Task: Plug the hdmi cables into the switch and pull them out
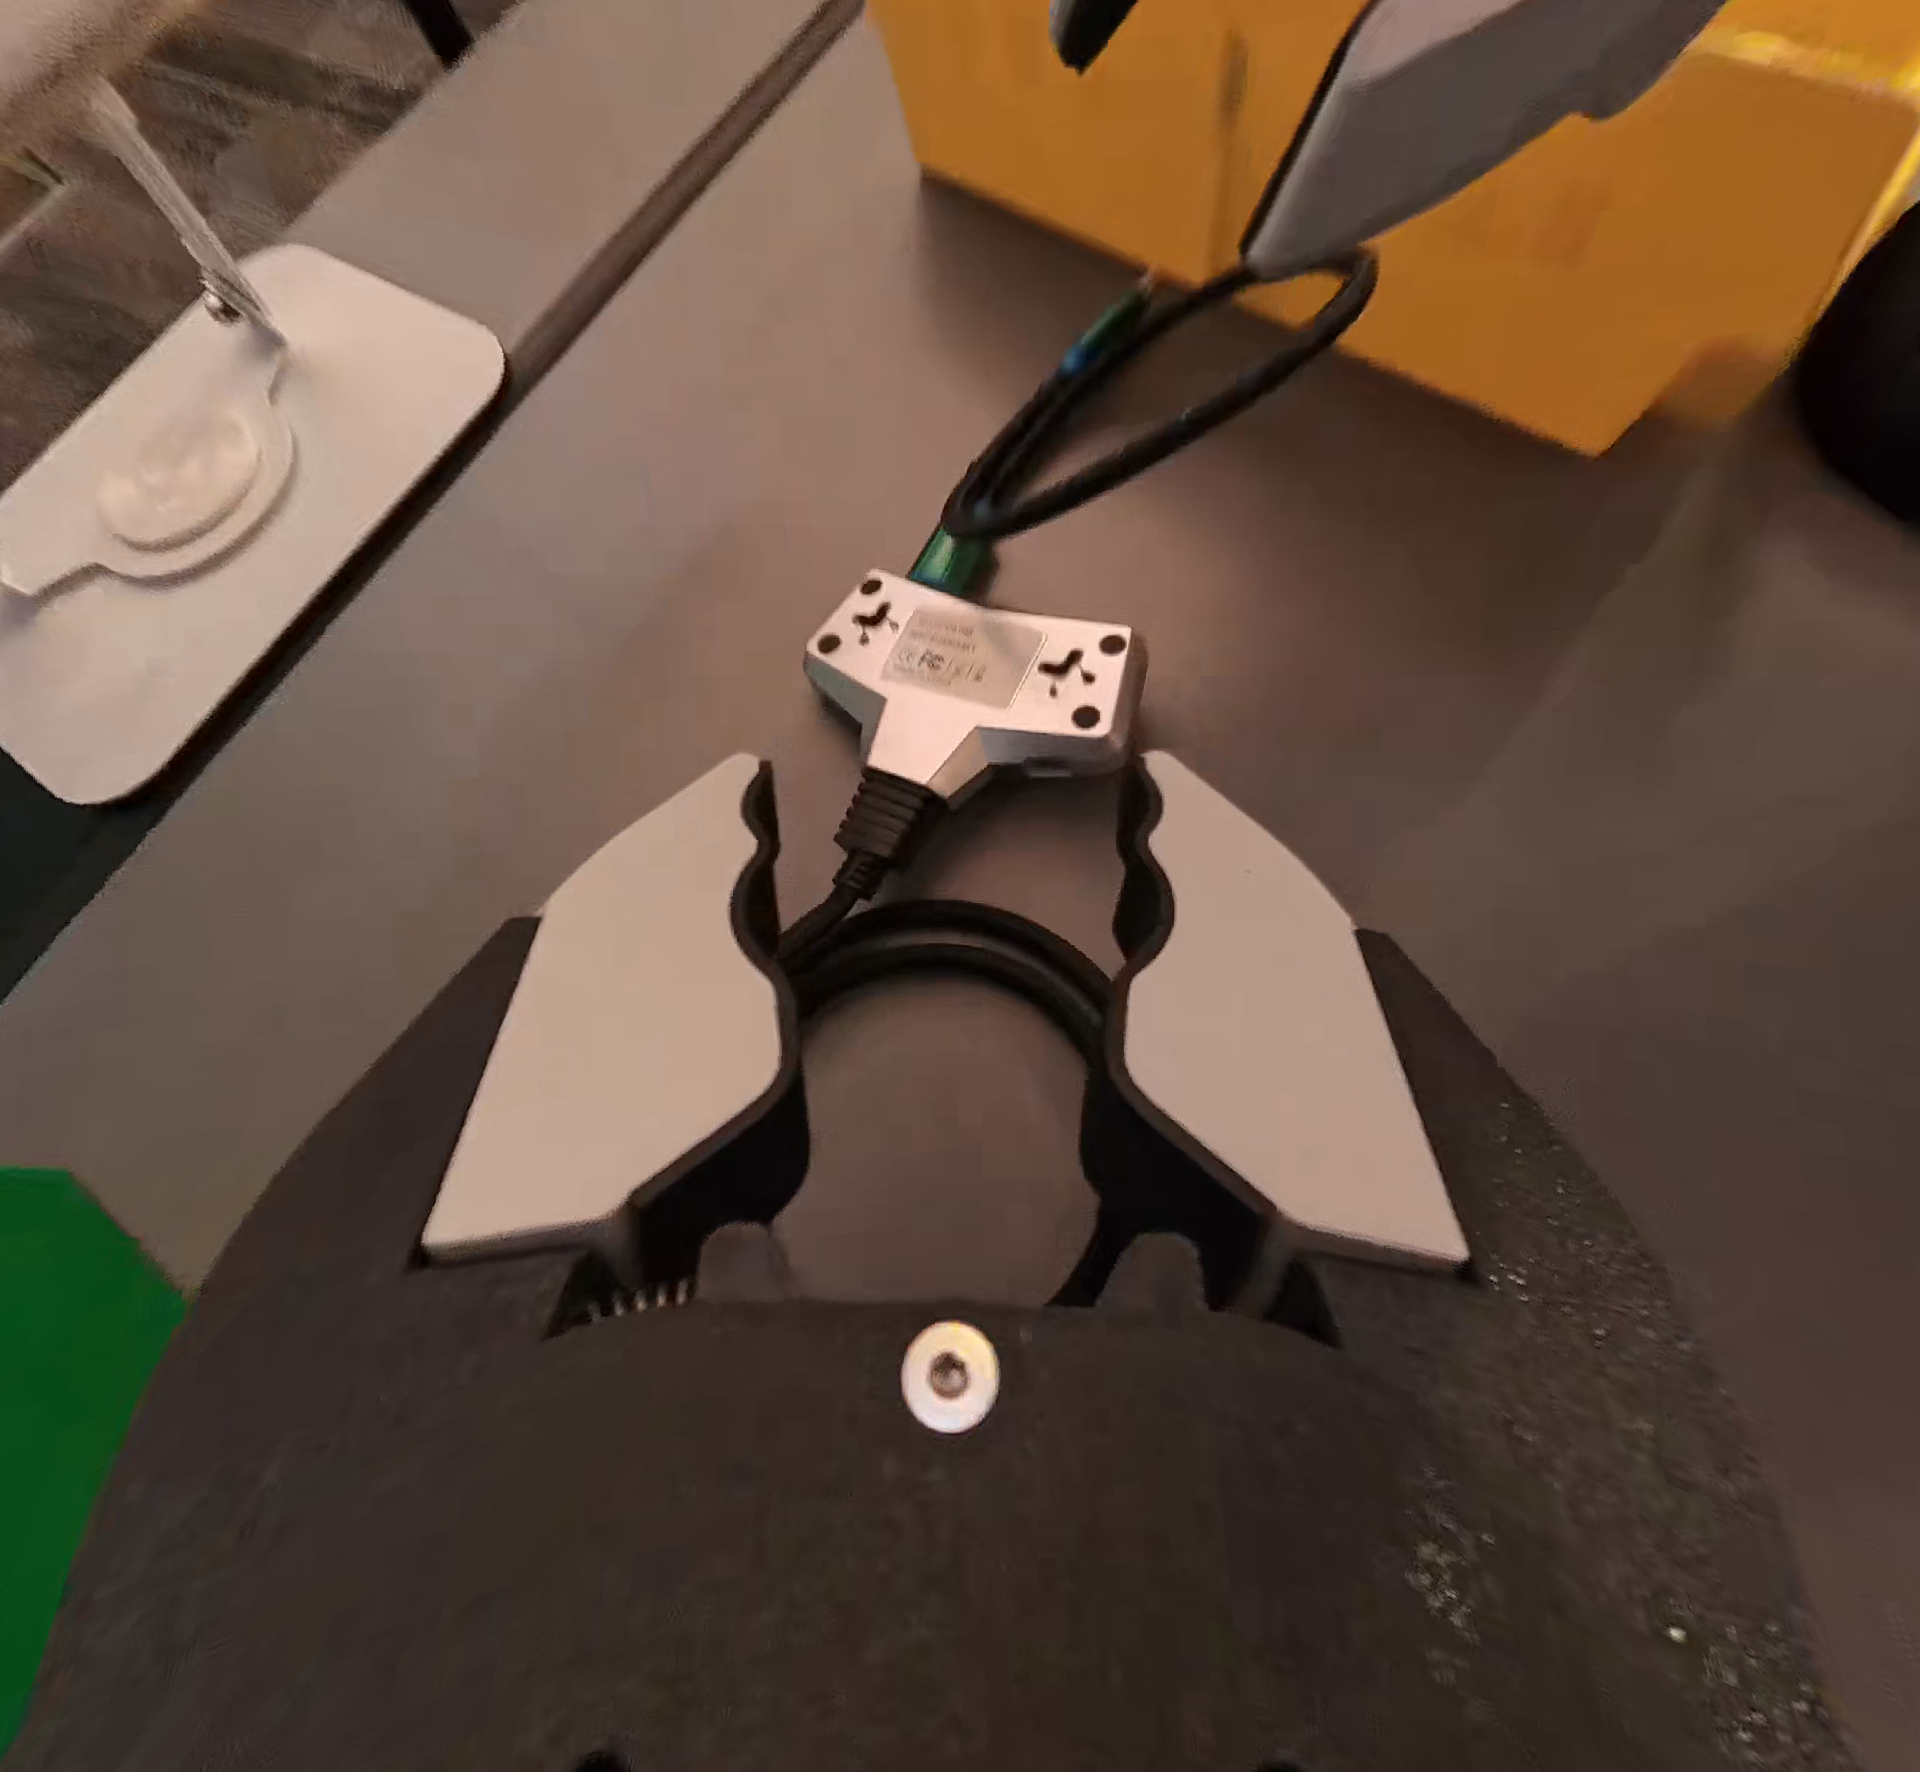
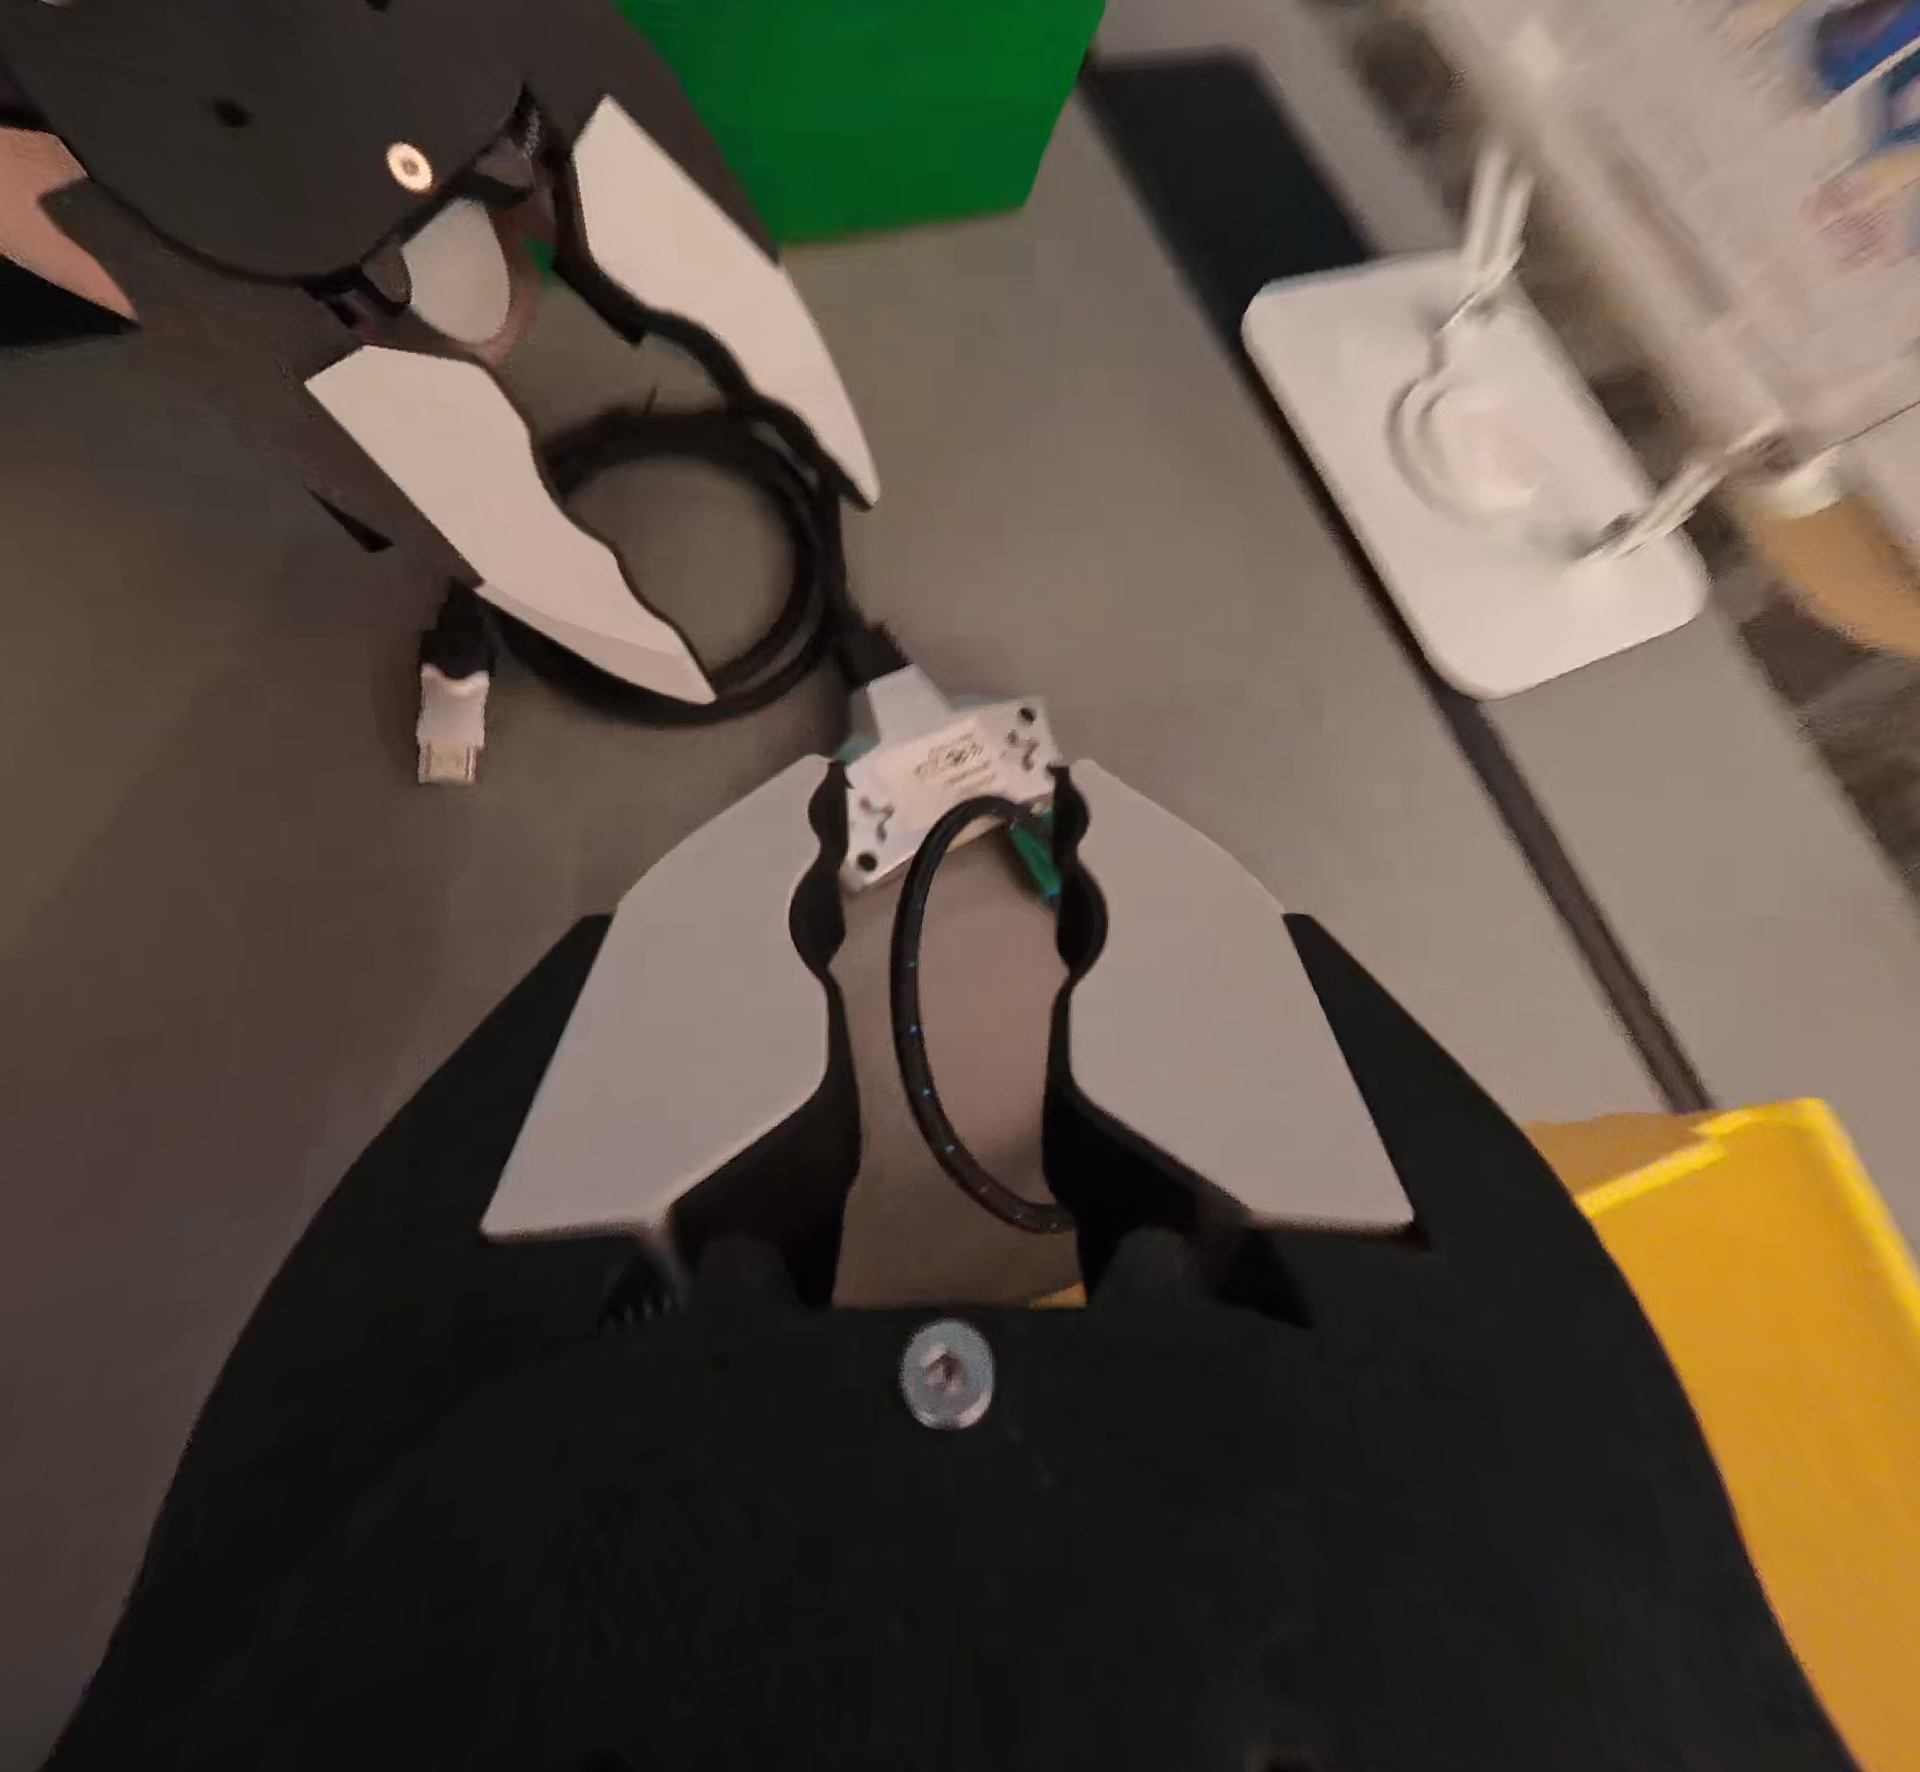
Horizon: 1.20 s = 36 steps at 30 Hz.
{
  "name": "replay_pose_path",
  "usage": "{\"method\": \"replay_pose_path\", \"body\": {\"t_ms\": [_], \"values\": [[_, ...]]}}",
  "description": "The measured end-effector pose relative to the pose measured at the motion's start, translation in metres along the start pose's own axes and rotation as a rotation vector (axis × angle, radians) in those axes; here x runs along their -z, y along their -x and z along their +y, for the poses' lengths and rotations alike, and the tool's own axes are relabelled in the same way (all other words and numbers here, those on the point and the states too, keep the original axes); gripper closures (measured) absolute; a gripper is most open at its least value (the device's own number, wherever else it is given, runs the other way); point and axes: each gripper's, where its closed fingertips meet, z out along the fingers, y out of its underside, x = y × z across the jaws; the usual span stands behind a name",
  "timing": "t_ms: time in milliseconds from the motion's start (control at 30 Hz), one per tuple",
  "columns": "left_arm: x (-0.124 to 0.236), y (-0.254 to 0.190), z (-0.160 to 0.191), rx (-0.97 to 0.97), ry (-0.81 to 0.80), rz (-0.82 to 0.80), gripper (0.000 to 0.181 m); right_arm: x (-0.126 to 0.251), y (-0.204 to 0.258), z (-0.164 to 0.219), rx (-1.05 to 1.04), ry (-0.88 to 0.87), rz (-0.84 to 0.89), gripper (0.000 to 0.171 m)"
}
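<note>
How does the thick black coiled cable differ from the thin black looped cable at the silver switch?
The thick black coiled cable leaves the silver T-shaped switch through a ribbed black boot; the thin black looped cable joins it through a green plug. The coil makes several turns, the loop one. Both lie on the grey table.

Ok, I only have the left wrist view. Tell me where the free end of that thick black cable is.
Observer: Its silver HDMI plug lies loose on the table, just outside the coil, plugged into nothing.
Operator: Describe the coil, I only see an arc of it.
Observer: The thick black cable runs from the switch into a round coil lying flat under the open left gripper.
Operator: Now say what sits between the right gripper's fingers.
Observer: Seen along the open right gripper, the thin cable loop shows between its fingers, ungripped.
</note>
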Motion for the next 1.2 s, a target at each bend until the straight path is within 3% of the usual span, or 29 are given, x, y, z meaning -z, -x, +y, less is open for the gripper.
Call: {"method": "replay_pose_path", "body": {"t_ms": [233,300,333,433,567,633,800,967,1200], "values": [[-0.018,-0.002,0.010,0.067,-0.014,0.024,0.114,-0.046,0.007,0.072,-0.070,0.449,-0.011,0.137],[-0.018,-0.001,0.013,0.089,-0.005,0.031,0.114,-0.049,0.006,0.083,-0.090,0.541,-0.011,0.169],[-0.018,-0.001,0.014,0.107,-0.002,0.034,0.114,-0.049,0.006,0.084,-0.102,0.553,-0.011,0.169],[-0.016,-0.002,0.017,0.115,0.027,0.023,0.114,-0.045,-0.003,0.072,-0.113,0.507,0.050,0.170],[-0.011,-0.002,0.008,-0.036,0.004,-0.094,0.104,-0.033,-0.004,0.039,-0.266,0.349,0.039,0.171],[-0.013,-0.014,0.001,-0.094,-0.034,-0.076,0.100,-0.028,-0.004,0.029,-0.310,0.305,0.043,0.171],[-0.020,-0.029,-0.009,-0.211,-0.094,-0.109,0.100,-0.018,0.002,0.017,-0.349,0.305,0.103,0.171],[-0.019,-0.033,-0.017,-0.366,-0.138,-0.205,0.112,-0.008,0.012,0.002,-0.389,0.270,0.097,0.171],[-0.026,-0.025,-0.012,-0.440,-0.113,-0.292,0.132,0.005,0.024,-0.011,-0.383,0.258,0.112,0.171]]}}
